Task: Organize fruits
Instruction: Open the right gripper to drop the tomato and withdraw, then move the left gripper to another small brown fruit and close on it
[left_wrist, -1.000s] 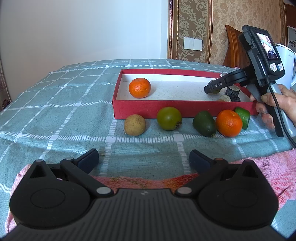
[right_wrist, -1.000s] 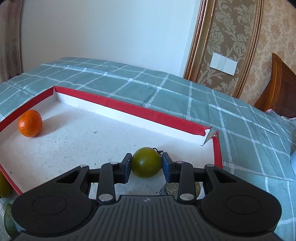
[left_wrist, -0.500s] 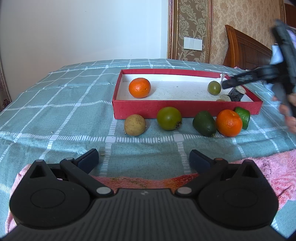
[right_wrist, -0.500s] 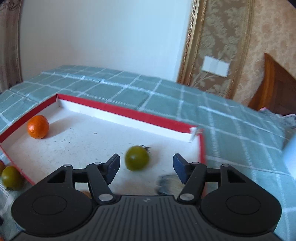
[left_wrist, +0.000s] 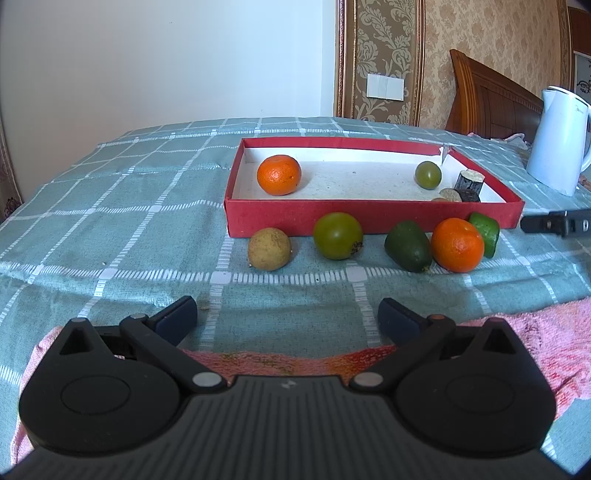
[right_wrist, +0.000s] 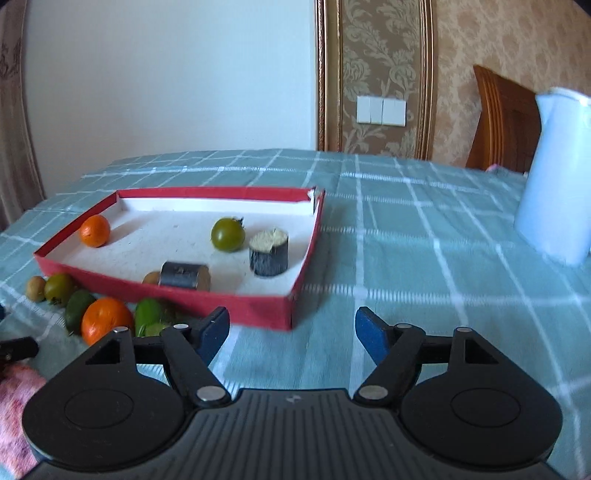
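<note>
- Red tray (left_wrist: 369, 218) on the checked-cloth surface (left_wrist: 110, 206) holds an orange (left_wrist: 279, 180), a small green fruit (left_wrist: 428, 175) and dark cut stubs (right_wrist: 269, 251); five fruits wait in a row just outside its near wall.
- Row, seen from the left wrist: tan round fruit (left_wrist: 269, 248), green tomato-like fruit (left_wrist: 338, 235), dark green avocado (left_wrist: 408, 245), second orange (left_wrist: 457, 249), bright green fruit (left_wrist: 485, 229).
- Right gripper (right_wrist: 291, 332) wide open, empty, over bare cloth right of the tray corner.
- Left gripper (left_wrist: 288, 319) wide open, empty, above a pink towel (left_wrist: 546, 332).
- Likely next: pick a row fruit. Approach from above, close across its widest part; round fruit may roll.
- Right view alone shows the lying stub (right_wrist: 184, 275) and the tray interior fully; left view shows the row unobstructed.
- White kettle (left_wrist: 557, 140) stands well apart.
</note>
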